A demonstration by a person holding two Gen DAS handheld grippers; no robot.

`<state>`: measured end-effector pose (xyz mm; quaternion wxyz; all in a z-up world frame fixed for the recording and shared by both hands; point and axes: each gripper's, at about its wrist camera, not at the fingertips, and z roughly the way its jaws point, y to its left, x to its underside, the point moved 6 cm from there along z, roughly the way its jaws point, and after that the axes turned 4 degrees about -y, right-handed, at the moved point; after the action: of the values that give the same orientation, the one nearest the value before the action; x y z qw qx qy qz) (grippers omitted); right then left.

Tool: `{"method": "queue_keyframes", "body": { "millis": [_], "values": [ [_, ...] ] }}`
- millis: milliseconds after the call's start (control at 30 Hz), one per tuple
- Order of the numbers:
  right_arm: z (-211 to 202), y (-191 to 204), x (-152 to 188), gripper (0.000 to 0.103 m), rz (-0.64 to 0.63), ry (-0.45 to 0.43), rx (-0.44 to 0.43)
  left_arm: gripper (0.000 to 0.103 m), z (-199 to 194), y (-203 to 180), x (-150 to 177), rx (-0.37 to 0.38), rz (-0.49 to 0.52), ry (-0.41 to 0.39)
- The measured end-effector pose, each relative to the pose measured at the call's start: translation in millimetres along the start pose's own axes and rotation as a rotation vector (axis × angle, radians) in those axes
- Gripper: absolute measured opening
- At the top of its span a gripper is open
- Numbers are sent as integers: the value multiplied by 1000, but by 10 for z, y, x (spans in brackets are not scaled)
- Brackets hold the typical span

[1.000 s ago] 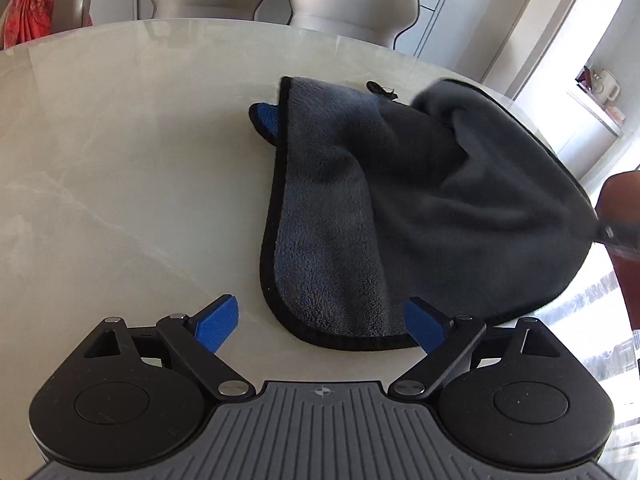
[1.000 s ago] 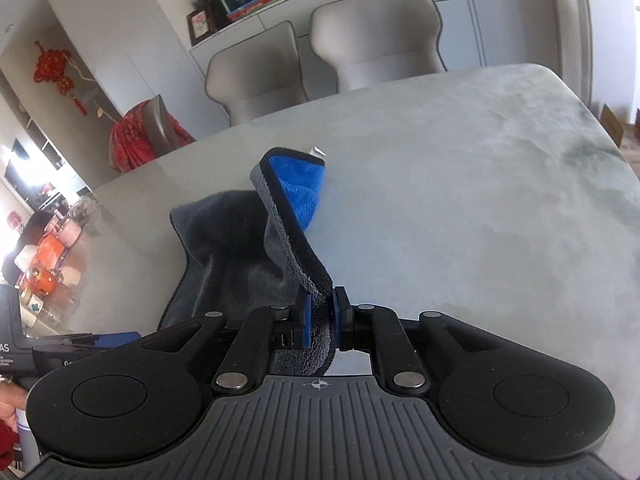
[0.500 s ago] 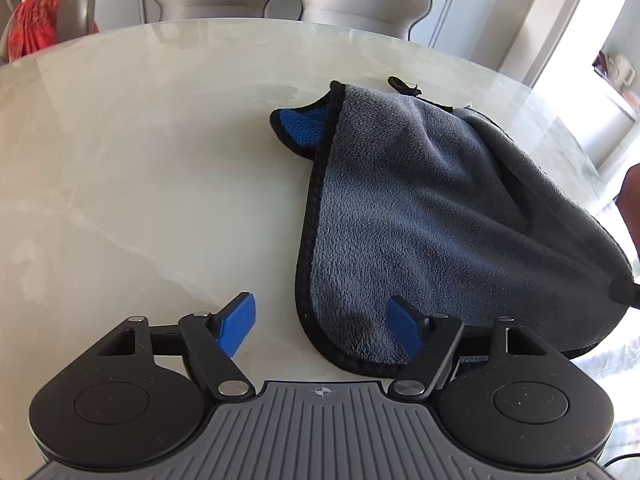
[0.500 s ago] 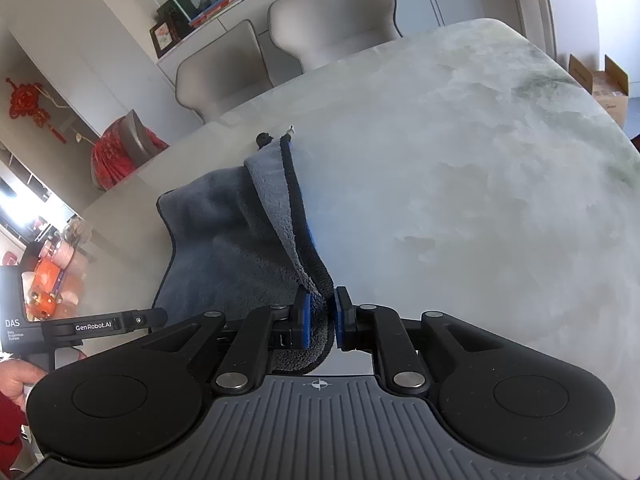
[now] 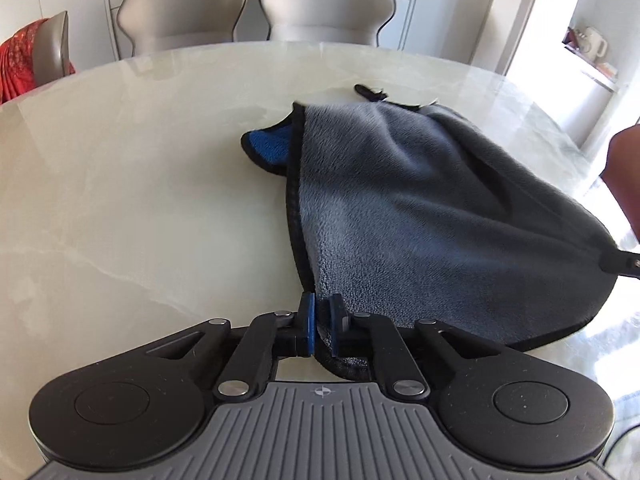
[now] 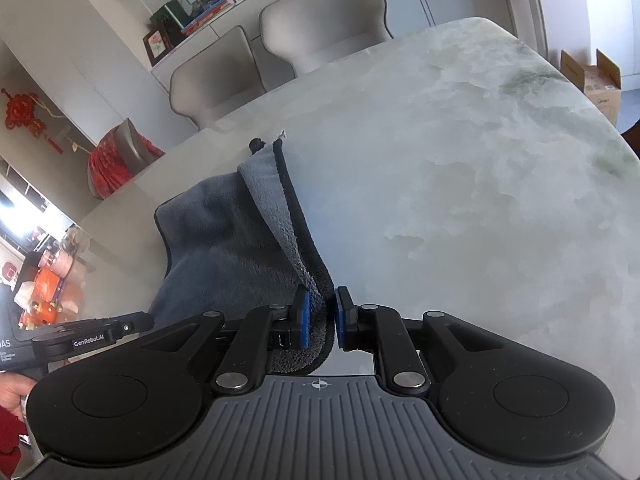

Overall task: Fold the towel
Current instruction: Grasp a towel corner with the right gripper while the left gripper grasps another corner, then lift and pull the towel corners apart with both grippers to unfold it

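Observation:
A grey towel (image 5: 420,216) with black trim and a blue underside lies folded on the pale marble table (image 5: 140,200). A blue flap (image 5: 270,146) sticks out at its far left. My left gripper (image 5: 320,326) is shut on the towel's near left corner. My right gripper (image 6: 322,318) is shut on the near right corner of the towel (image 6: 224,256); its tip shows at the right edge of the left wrist view (image 5: 624,264). The left gripper's body shows at the lower left of the right wrist view (image 6: 88,334).
Two grey chairs (image 5: 256,4) stand behind the table's far edge, and a chair with a red cloth (image 5: 28,56) at the far left. The table's right edge (image 6: 600,120) curves away, with a cardboard box (image 6: 592,80) on the floor beyond.
My left gripper moved forward and closed on the towel's near left corner. The right gripper has laid the towel's lifted edge down flat and still holds its corner.

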<state>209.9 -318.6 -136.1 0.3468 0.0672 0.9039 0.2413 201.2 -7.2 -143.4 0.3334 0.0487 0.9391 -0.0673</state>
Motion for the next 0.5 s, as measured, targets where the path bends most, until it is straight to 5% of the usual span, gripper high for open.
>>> {"method": "queue_keyframes", "body": {
  "millis": [500],
  "values": [
    [-506,-36,426,15,54,38,2,6,-782,-31,422,4,20,22]
  ]
}}
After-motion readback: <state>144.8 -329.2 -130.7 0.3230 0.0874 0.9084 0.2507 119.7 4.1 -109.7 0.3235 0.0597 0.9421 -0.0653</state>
